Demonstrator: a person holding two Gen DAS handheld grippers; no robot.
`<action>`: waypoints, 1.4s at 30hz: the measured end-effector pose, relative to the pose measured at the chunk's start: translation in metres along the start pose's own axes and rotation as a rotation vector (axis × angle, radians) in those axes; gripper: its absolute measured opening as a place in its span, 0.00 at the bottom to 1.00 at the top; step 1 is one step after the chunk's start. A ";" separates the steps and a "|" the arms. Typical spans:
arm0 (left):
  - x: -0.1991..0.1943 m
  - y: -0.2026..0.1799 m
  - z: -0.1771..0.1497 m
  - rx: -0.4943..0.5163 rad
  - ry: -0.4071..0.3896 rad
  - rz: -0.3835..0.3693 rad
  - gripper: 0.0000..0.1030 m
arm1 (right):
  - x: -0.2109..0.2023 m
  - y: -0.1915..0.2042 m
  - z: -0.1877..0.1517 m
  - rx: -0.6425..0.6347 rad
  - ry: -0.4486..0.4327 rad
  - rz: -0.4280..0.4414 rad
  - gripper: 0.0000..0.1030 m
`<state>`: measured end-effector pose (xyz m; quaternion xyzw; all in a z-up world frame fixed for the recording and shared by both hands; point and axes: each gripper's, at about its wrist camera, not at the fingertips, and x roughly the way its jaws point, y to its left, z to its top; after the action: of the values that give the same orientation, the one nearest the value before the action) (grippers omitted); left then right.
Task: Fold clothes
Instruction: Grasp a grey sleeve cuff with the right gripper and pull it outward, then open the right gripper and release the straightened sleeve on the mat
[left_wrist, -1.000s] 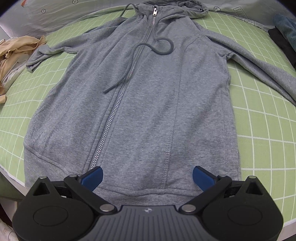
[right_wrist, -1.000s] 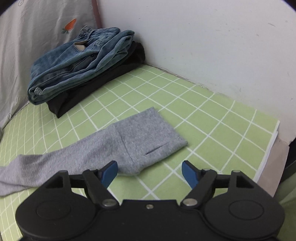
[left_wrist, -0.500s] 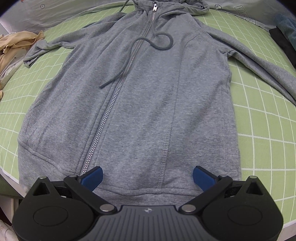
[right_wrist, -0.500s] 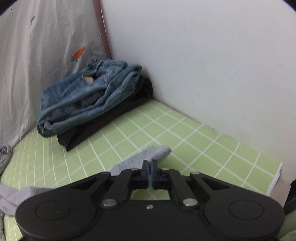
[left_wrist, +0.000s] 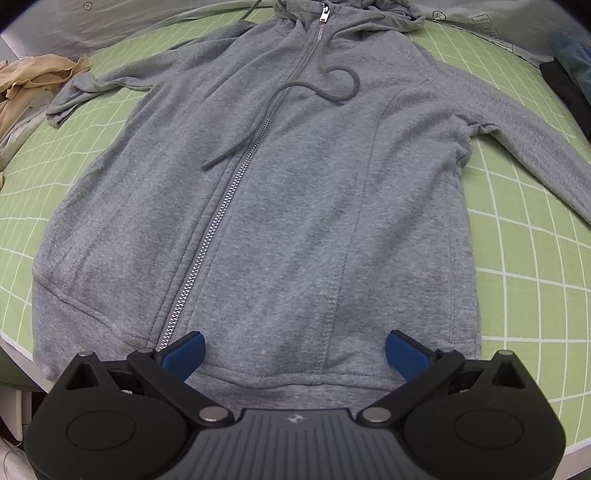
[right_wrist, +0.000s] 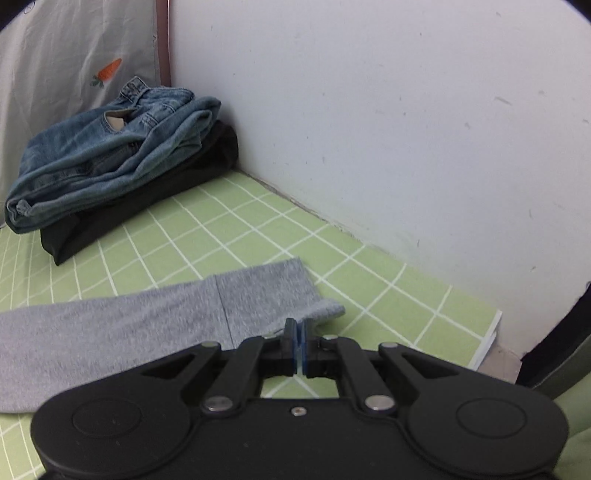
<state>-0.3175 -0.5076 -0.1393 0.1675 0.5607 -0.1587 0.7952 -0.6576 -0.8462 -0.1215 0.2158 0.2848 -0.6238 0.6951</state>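
Bare green grid mat lies free between my sleeve cuff and the wall. Stacked jeans block the far corner. A beige garment crowds the mat's left edge beside the hoodie.

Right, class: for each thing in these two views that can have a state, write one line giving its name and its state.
Grey hoodie: spread flat, front up, unfolded.
Zipper: closed up to the collar.
Drawstring: loose, looped across the chest.
Right sleeve: stretched out on the green sheet.
Left tongs: open above the hem.
Right tongs: shut at the cuff; grip uncertain.
Jeans: folded, stacked on a black garment.
Beige garment: crumpled.
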 end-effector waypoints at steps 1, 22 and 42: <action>0.000 0.001 0.000 0.000 0.002 -0.002 1.00 | 0.003 -0.001 -0.002 -0.008 0.003 -0.021 0.02; -0.019 0.059 0.005 -0.051 -0.068 -0.010 0.99 | -0.038 0.110 -0.031 -0.145 0.074 0.157 0.59; 0.022 0.404 0.091 -0.356 -0.206 0.020 0.72 | -0.197 0.428 -0.155 -0.396 0.057 0.509 1.00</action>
<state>-0.0558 -0.1883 -0.0958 0.0127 0.4941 -0.0657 0.8668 -0.2649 -0.5427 -0.1294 0.1582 0.3570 -0.3561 0.8489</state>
